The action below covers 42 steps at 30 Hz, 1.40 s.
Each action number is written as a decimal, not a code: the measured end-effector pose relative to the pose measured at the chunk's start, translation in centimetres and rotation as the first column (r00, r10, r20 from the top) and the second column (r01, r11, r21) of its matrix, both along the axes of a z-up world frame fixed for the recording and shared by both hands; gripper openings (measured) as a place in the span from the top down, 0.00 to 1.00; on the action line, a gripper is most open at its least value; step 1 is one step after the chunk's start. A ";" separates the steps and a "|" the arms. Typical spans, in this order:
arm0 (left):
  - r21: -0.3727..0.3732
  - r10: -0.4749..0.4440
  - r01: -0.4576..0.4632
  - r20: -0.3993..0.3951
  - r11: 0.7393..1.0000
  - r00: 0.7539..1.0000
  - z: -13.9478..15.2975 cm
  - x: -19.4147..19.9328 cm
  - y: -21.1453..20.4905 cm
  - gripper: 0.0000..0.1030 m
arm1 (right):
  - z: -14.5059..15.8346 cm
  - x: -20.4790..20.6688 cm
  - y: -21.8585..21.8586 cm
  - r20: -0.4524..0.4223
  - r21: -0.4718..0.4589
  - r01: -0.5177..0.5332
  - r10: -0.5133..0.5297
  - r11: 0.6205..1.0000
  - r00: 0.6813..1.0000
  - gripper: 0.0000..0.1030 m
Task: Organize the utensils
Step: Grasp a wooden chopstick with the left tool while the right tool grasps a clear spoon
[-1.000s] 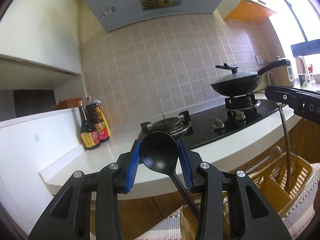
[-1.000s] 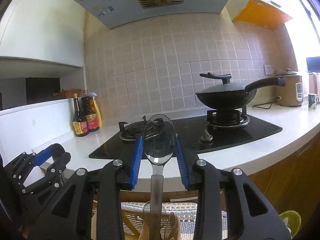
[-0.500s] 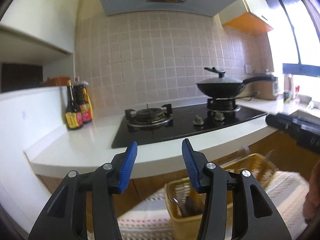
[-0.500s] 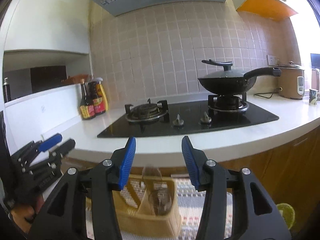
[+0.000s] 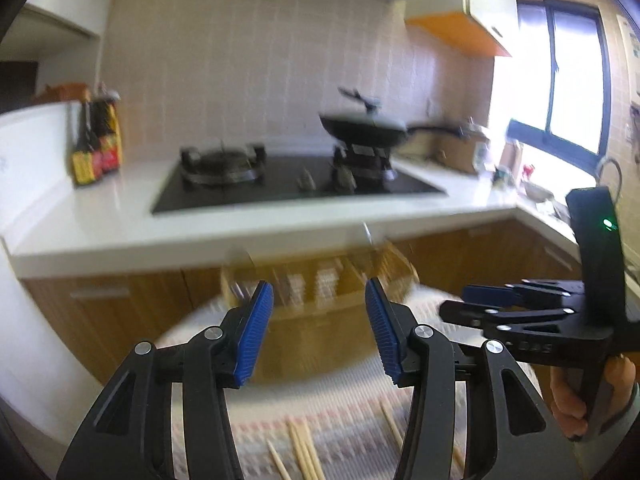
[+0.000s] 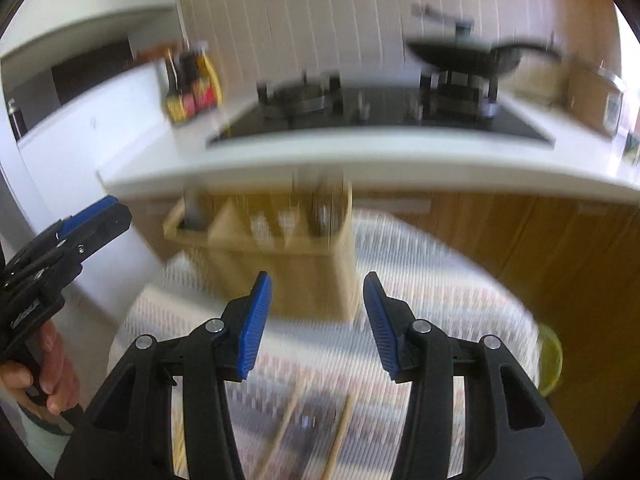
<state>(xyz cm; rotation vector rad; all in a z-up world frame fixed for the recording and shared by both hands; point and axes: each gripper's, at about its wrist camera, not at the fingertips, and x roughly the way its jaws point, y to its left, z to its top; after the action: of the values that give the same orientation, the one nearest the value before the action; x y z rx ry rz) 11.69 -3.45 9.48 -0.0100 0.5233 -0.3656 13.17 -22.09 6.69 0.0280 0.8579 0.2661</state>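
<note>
right wrist: open, empty right hand-held gripper (image 6: pixel 316 322) above chopsticks (image 6: pixel 338 436), before caddy (image 6: pixel 304 280).

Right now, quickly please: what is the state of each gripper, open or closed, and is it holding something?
Left gripper: open, holding nothing.
Right gripper: open, holding nothing.

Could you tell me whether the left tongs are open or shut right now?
Open: the left tongs show a wide gap between the blue pads, nothing held.
</note>
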 end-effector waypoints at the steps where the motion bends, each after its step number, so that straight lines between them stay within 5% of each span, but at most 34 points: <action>1: 0.009 -0.014 0.014 -0.038 1.000 0.999 -0.9 -0.2 -0.4 0.55 | -1.0 0.0 0.0 -0.041 -0.004 -0.010 0.010 1.000 0.999 0.57; 7: 0.004 -0.080 0.084 -0.263 0.996 0.962 -7.3 -0.9 -2.3 0.55 | -7.3 0.4 -0.2 -0.263 0.042 -0.035 0.045 0.998 0.964 0.57; 13: -0.025 -0.124 0.124 -0.414 0.992 0.902 -13.5 -2.3 -4.7 0.55 | -10.6 0.6 0.1 -0.303 0.057 -0.060 0.074 0.997 0.950 0.58; 21: 0.103 -0.086 0.153 -0.475 0.983 0.876 -16.4 -2.6 -8.1 0.55 | -12.2 0.7 0.6 -0.330 0.089 -0.085 0.110 0.992 0.938 0.65; 24: 0.149 -0.060 0.144 -0.462 0.978 0.885 -16.8 -2.9 -8.6 0.58 | -12.4 1.0 1.0 -0.338 0.096 -0.095 0.123 0.991 0.933 0.65; 27: 0.204 -0.018 0.120 -0.441 0.972 0.898 -17.1 -3.3 -9.1 0.75 | -12.9 1.0 1.7 -0.342 0.094 -0.106 0.132 0.990 0.930 0.65; 28: 0.196 -0.019 0.117 -0.443 0.974 0.896 -17.0 -3.0 -9.0 0.95 | -12.9 1.0 1.7 -0.345 0.094 -0.106 0.133 0.990 0.929 0.65; 35: 0.113 0.046 0.008 -0.463 0.994 0.885 -16.9 -4.2 -4.6 0.96 | -13.4 -0.2 2.6 -0.356 0.064 -0.120 0.135 0.991 0.925 0.65; 42: 0.028 -0.007 0.026 -0.524 0.999 0.851 -16.7 -4.2 -1.5 0.91 | -13.6 -1.5 5.9 -0.340 -0.116 -0.180 0.131 0.977 0.931 0.65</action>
<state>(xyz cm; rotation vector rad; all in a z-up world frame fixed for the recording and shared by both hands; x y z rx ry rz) 7.54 -4.95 -7.20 -0.0745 1.0757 -0.3706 11.62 -16.19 -6.93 -0.1361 1.2159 0.3535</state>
